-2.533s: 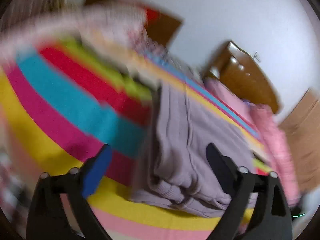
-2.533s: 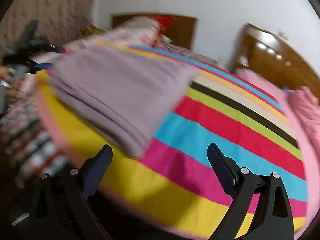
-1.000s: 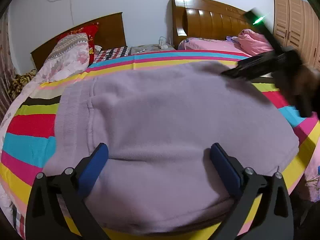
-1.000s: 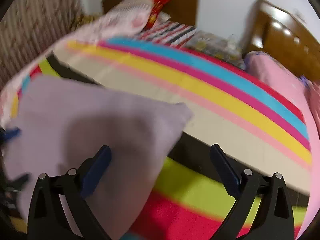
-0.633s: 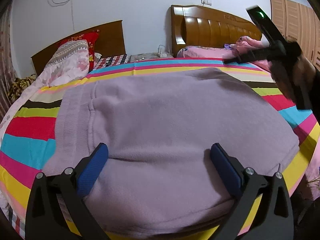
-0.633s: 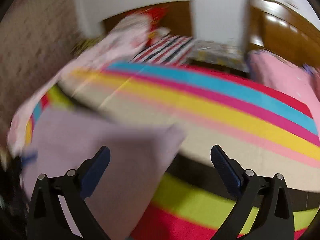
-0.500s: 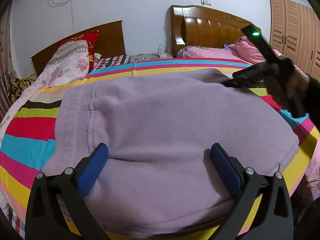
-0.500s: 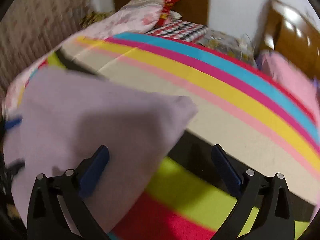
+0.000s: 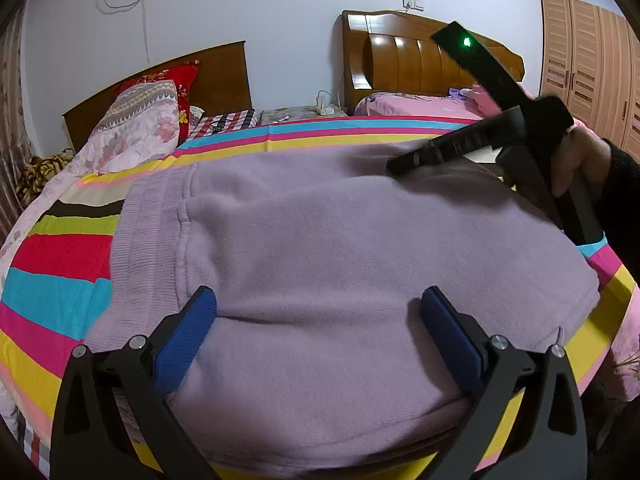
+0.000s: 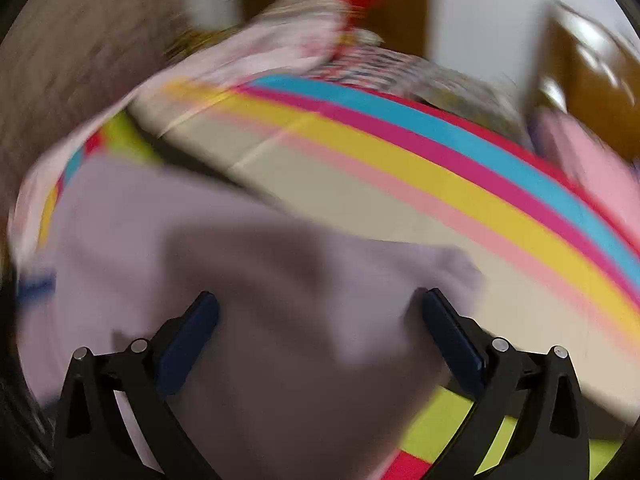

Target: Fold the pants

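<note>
The lilac fleece pants [image 9: 340, 248] lie folded into a thick rectangle on the striped bedspread [image 9: 56, 256], ribbed waistband [image 9: 144, 240] to the left. My left gripper [image 9: 320, 328] hovers open over the near edge of the pants, blue pads wide apart, nothing between them. In the left wrist view the right gripper [image 9: 394, 168] reaches in from the right, held by a hand [image 9: 580, 160], its tip on the far right corner of the pants. In the blurred right wrist view the right gripper [image 10: 320, 324] is open above the pants [image 10: 248, 280].
A floral pillow [image 9: 136, 128] and red pillow [image 9: 172, 80] lie at the headboard [image 9: 224, 80]. A second bed with pink bedding [image 9: 420, 104] and a wooden headboard stands behind. A wardrobe [image 9: 588, 64] is at the far right. The bedspread's front edge [image 9: 608, 312] drops off near the pants.
The left gripper has stayed still over the pants. The right gripper has dropped from above the far right corner down onto the pants; its own view is motion-blurred.
</note>
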Demonstrator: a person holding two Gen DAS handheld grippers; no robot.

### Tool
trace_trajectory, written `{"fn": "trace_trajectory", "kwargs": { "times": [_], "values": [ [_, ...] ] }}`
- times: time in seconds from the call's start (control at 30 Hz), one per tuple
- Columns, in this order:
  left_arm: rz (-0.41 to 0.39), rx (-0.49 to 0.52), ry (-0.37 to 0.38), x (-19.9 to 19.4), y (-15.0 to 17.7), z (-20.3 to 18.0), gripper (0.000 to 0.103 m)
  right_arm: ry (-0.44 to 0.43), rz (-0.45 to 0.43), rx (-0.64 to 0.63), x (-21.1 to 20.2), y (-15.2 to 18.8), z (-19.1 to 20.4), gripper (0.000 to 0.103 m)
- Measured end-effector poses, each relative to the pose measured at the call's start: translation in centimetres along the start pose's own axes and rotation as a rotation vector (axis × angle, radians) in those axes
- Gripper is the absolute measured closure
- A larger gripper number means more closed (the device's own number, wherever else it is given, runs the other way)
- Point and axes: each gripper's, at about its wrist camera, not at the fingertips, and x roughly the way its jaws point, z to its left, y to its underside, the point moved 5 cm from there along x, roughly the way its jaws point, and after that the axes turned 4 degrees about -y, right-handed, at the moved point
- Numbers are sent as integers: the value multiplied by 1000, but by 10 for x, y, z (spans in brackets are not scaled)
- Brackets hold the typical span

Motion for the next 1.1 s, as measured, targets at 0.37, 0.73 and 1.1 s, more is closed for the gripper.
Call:
{"fn": "trace_trajectory", "kwargs": {
  "times": [0.37,0.73,1.1],
  "values": [
    [-4,0,-12,1,-1,-3,1,61,-54,-88,-99,125,63,5],
    [0,-1,-29,2,-2,-4,1,60,-133,12,-173,205,64,5],
    [-154,-111,-229,-71,-22,-18,2,75,-398,69,-242,211,80,4]
  ]
}}
